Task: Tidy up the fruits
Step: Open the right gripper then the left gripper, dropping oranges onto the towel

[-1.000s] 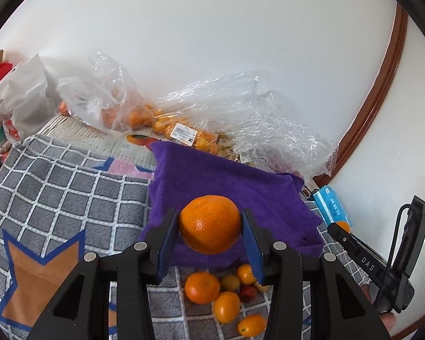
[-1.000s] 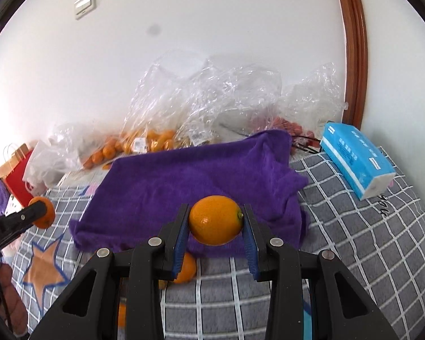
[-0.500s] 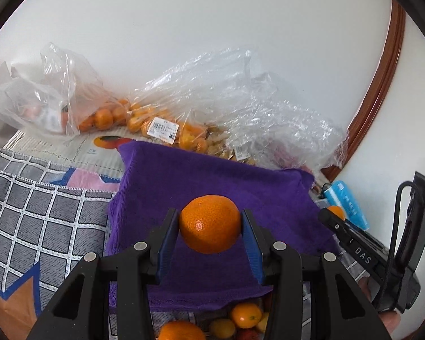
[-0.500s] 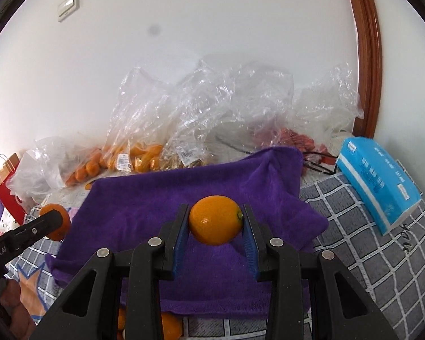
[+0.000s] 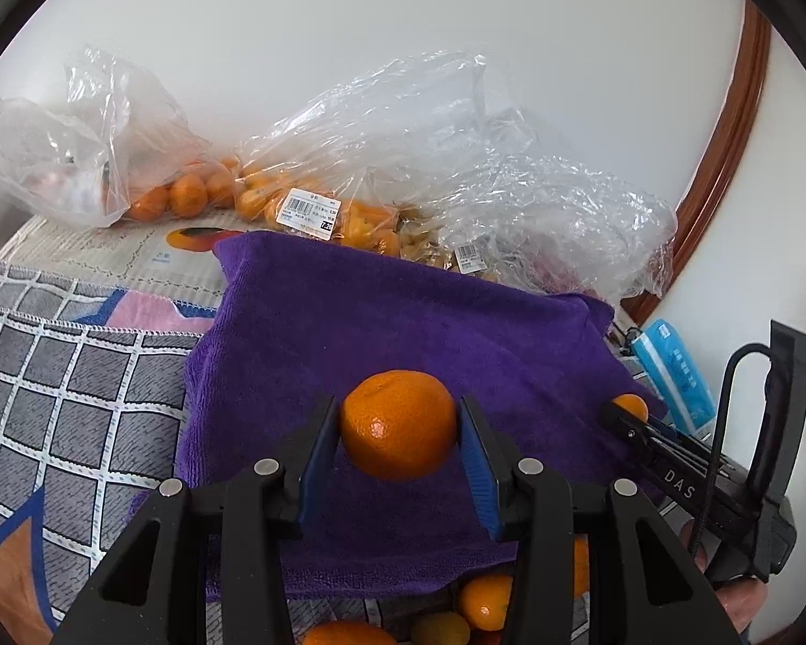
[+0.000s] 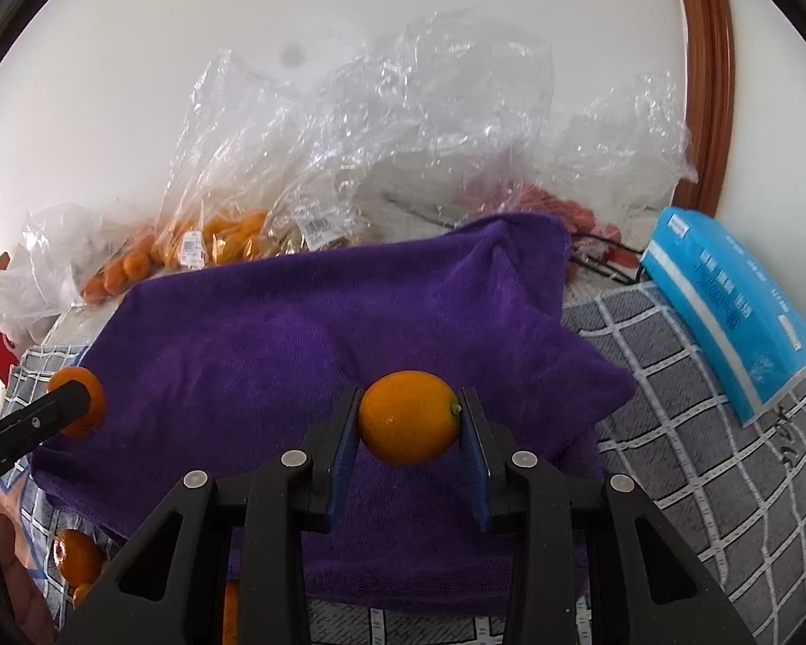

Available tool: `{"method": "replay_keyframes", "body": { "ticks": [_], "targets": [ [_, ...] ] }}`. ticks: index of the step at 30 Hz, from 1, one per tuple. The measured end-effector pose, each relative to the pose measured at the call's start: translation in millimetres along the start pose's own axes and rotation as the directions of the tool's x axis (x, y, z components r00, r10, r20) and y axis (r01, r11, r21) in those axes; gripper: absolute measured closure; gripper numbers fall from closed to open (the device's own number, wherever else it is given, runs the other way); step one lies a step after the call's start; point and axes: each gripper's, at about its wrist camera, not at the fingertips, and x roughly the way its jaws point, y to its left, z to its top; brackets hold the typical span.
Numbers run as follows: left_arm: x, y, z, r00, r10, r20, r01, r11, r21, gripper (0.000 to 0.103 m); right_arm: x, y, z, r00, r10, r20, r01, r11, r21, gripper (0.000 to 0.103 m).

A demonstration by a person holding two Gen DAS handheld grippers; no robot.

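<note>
Left wrist view: left gripper (image 5: 400, 432) pinches a round mandarin (image 5: 398, 423) between blue pads, above the purple towel (image 5: 381, 322); no clear long axis. Right wrist view: right gripper (image 6: 409, 422) clamps an oval orange fruit (image 6: 409, 416), long axis crosswise, stem end against the right pad, over the towel.

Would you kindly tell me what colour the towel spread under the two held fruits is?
The soft spread towel is deep purple, plain with no pattern; the right wrist view shows it best.
</note>
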Motion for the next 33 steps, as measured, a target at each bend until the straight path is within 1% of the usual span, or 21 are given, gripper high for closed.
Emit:
{"method": "replay_keyframes", "body": {
  "ticks": [2, 6, 7, 10, 15, 20, 24, 26, 28, 29, 31, 32, 33],
  "targets": [
    [1.9, -0.8, -1.6, 1.000, 0.001, 0.002, -0.001, 1.000, 0.011, 0.061, 3.4, -0.7, -1.4, 1.000, -0.003, -0.006, 0.003, 1.000, 0.002, 0.067],
    [10.4, 1.4, -4.2, 1.000, 0.002, -0.026, -0.002, 1.000, 0.004, 0.061, 9.8, -3.2, -2.5, 1.000, 0.005, -0.028, -0.005, 1.000, 0.022, 0.067],
    [11.0, 1.8, -5.0, 1.000, -0.005, -0.010, 0.005, 1.000, 0.016, 0.061, 11.2, -3.3, -2.8, 0.999, 0.007, -0.034, -0.007, 1.000, 0.024, 0.067],
    [11.9, 0.5, -6.6, 1.000, 0.004, -0.008, -0.004, 0.999, 0.032, 0.061, 12.9, -1.1, -3.5, 0.999, 0.002, -0.042, -0.001, 1.000, 0.015, 0.067],
    [14.5, 0.5, -6.9, 1.000, 0.007, -0.021, -0.006, 0.999, 0.040, 0.061, 17.7, 0.8, -4.4, 0.998, 0.000, -0.055, 0.000, 1.000, 0.004, 0.067],
    [17.6, -2.8, -7.9, 0.999, 0.014, -0.033, -0.012, 0.998, 0.058, 0.061, 14.0, -0.9, -4.3, 0.999, -0.007, -0.039, 0.007, 1.000, 0.007, 0.067],
    [18.5, -2.7, -8.2, 0.999, 0.013, -0.034, -0.011, 0.998, 0.061, 0.061, 11.9, 0.0, -3.4, 1.000, -0.005, -0.029, 0.005, 1.000, 0.002, 0.058],
    [16.1, -2.9, -7.6, 1.000, -0.001, -0.028, 0.002, 0.998, 0.058, 0.057, 9.1, -0.1, -2.7, 1.000, -0.006, -0.018, 0.006, 1.000, 0.002, 0.055],
    [11.8, -3.2, -6.8, 1.000, -0.013, -0.013, 0.014, 0.998, 0.055, 0.048, 5.0, 0.1, -1.7, 1.000, -0.006, -0.005, 0.006, 1.000, 0.006, 0.051],
    [9.2, -3.8, -6.7, 1.000, -0.012, 0.001, 0.012, 0.998, 0.056, 0.046, 1.9, 0.7, -1.2, 1.000, -0.005, 0.006, 0.005, 1.000, 0.005, 0.049],
    [4.7, -5.8, -6.5, 1.000, -0.013, 0.028, 0.011, 0.998, 0.067, 0.041, -2.3, 2.5, -0.7, 1.000, -0.010, 0.020, 0.010, 1.000, 0.001, 0.041],
    [3.0, -7.0, -6.6, 0.999, -0.015, 0.037, 0.012, 0.997, 0.073, 0.040, -4.8, 3.9, -0.9, 1.000, -0.014, 0.026, 0.014, 1.000, -0.002, 0.034],
    [1.6, -8.2, -6.7, 0.999, -0.016, 0.046, 0.012, 0.997, 0.079, 0.039, -6.0, 4.6, -0.5, 0.999, -0.018, 0.031, 0.018, 1.000, -0.004, 0.029]
  ]
}}
